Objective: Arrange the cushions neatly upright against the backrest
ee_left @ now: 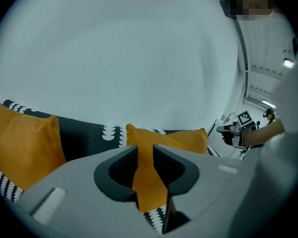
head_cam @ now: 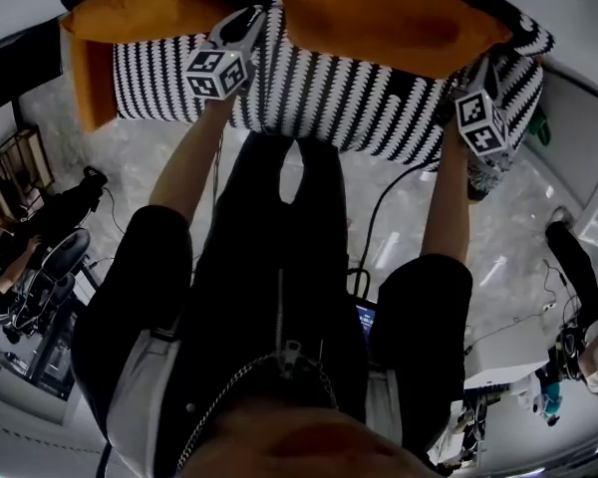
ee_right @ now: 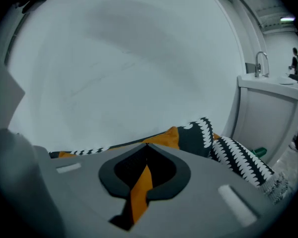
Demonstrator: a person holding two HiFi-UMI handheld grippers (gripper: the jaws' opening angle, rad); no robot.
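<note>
Head view: cushion (head_cam: 379,18) prob. pinched btwn both jaws.

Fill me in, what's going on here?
A person grips one orange fabric cushion at both ends, at a black-and-white patterned sofa. The left gripper and the right gripper are each shut on a pinch of its fabric. A second orange cushion sits to its left in the head view, untouched.

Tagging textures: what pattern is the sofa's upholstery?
Black with white zigzag stripes on the sofa; clearest in the head view, just below the right orange cushion.
</note>
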